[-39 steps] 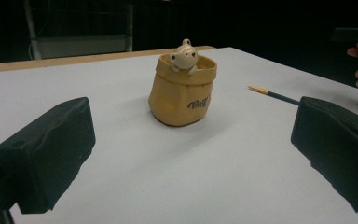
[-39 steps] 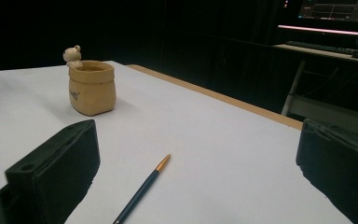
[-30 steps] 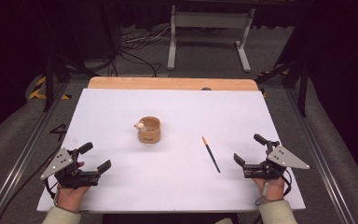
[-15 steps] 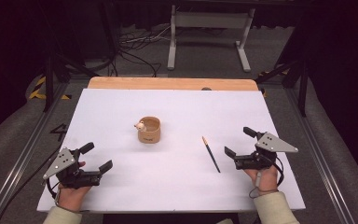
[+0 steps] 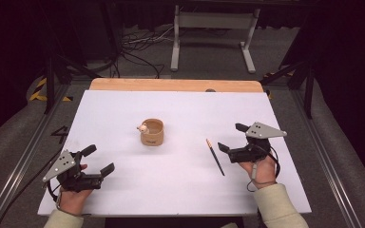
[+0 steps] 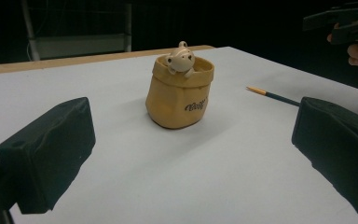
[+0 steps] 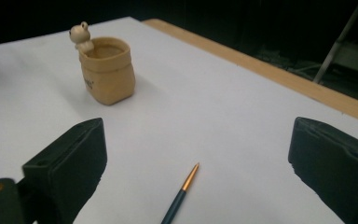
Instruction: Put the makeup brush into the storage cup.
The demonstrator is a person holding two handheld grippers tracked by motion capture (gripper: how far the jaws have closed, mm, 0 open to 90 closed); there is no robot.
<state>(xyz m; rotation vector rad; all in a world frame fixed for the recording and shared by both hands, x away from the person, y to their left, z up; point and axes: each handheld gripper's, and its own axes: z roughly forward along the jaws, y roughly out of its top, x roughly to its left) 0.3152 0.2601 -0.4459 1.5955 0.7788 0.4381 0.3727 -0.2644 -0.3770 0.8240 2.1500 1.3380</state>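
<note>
A tan sack-shaped holder [image 5: 152,132] with a small animal figure on its rim stands upright near the table's middle, also seen as the holder [image 6: 179,91] and the holder [image 7: 107,70]. A dark pen [image 5: 215,156] with an orange tip lies flat to its right, seen too as the pen [image 6: 272,96] and the pen [image 7: 179,196]. My right gripper [image 5: 231,137] is open, just right of the pen, its jaws wide with nothing between. My left gripper [image 5: 98,159] is open near the front left, well short of the holder.
The white table top [image 5: 180,114] has a wooden strip [image 5: 176,85] along its far edge. Metal rails run along both sides. Cables and a stand's legs [image 5: 211,33] lie on the floor beyond.
My right gripper has moved left and forward, closing in on the pen. The left gripper has barely shifted. Holder and pen have not moved.
</note>
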